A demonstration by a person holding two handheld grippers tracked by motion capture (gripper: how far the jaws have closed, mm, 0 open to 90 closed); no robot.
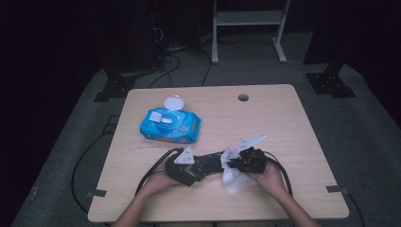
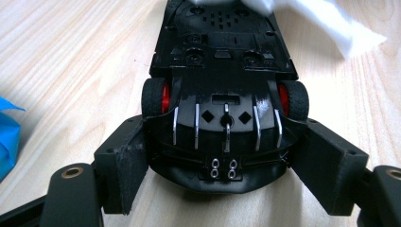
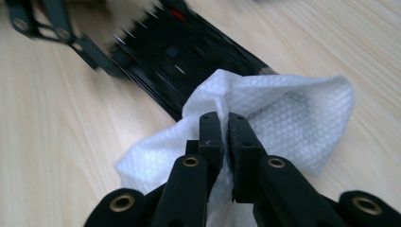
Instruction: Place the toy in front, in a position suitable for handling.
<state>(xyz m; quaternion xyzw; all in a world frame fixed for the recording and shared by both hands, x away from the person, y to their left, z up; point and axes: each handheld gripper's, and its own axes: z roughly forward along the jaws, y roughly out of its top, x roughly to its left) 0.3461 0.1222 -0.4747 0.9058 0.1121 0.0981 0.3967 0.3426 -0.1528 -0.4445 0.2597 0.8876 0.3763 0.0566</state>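
Work in hand: wiping a black toy car (image 2: 222,94) with a white wet wipe (image 3: 283,113).
Left gripper (image 2: 222,175): jaws set narrow, clamped on the car's rear flanks, underside up.
Right gripper (image 3: 222,127): jaws pinched tight on a fold of the wipe.
Car's place: on the table (image 1: 283,118), near the front edge, between both hands.
Car's handling: likely light, stiff, glossy and slippery; wheels (image 2: 153,97) roll, so grip the body sides.
Wipe's handling: soft, limp, damp; pinch a bunched fold.
Pack of wipes (image 1: 170,125): lid open, well apart.
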